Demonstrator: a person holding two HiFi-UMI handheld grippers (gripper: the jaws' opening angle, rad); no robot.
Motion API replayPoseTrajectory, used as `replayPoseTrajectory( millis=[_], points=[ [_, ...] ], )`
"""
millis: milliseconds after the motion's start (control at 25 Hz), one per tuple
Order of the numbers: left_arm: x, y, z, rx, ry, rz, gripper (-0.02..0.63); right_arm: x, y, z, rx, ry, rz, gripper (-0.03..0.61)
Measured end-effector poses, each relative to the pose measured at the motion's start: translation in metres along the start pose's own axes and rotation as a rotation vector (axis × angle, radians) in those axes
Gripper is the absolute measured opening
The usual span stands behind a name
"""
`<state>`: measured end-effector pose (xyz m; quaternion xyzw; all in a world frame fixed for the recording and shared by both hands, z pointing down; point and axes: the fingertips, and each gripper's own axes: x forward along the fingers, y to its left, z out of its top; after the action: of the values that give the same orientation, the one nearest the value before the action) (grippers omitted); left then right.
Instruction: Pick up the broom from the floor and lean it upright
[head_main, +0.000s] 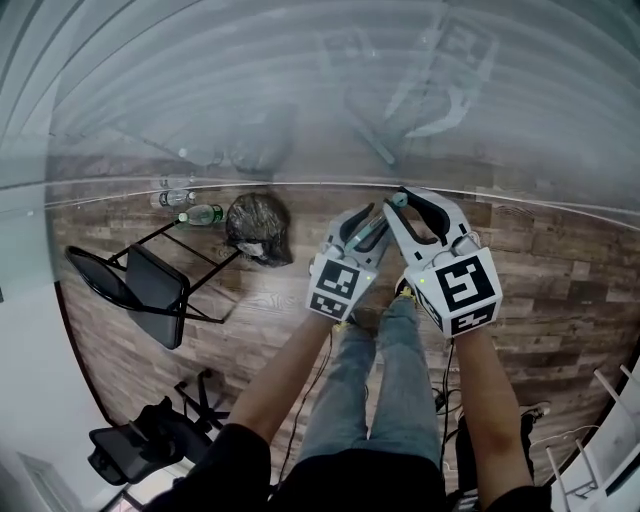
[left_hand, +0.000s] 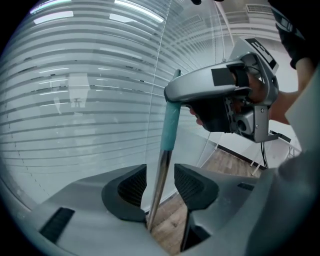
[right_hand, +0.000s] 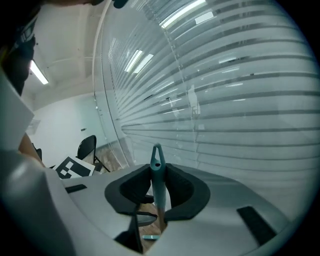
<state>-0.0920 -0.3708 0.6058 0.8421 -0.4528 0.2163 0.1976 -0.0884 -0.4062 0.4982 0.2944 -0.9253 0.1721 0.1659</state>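
**Broom handle stands near upright between two grippers, facing a striped glass wall**

At left, the left gripper (head_main: 368, 225) sits lower on the broom (head_main: 373, 233). Its jaws stand partly apart around the bare metal shaft (left_hand: 159, 180). The shaft runs up between the pads, close to the left one with a clear gap to the right one, so this is a loose guide, not a grip.

In the middle, the broom's long axis is close to upright, slightly tilted. Its teal sleeve (left_hand: 170, 127) rises above the left jaws. The broom head is hidden below the hands.

At right, the right gripper (head_main: 400, 203) is higher, at the very top. Its pads sit against both sides of the teal end, just below the hanging hole (right_hand: 157, 164), and appear to hold it.

The frosted glass wall (head_main: 300, 100) lies straight beyond both sets of fingers. The right hand likely steers the lean, tipping the top end forward. Whether the handle already touches the glass cannot be told.
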Motion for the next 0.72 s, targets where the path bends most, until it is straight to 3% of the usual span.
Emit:
replayPoseTrajectory(
  millis=[160,320,520,720],
  points=[
    [0.001,-0.010,-0.001,0.002,-0.005,-0.034,0.183,-0.019,0.007,0.003,0.031,0.037,-0.081,0.100],
    [0.006,-0.034,0.002,0.020,-0.014,-0.105,0.100,-0.036,0.012,0.001,0.066,0.075,-0.139,0.100],
    [0.013,-0.053,-0.001,0.003,0.003,-0.189,0.100,-0.051,-0.004,-0.010,0.188,0.124,-0.207,0.106],
    [0.025,-0.050,-0.007,-0.164,0.054,-0.257,0.100,-0.033,-0.021,-0.013,0.242,0.112,-0.198,0.112]
  ],
)
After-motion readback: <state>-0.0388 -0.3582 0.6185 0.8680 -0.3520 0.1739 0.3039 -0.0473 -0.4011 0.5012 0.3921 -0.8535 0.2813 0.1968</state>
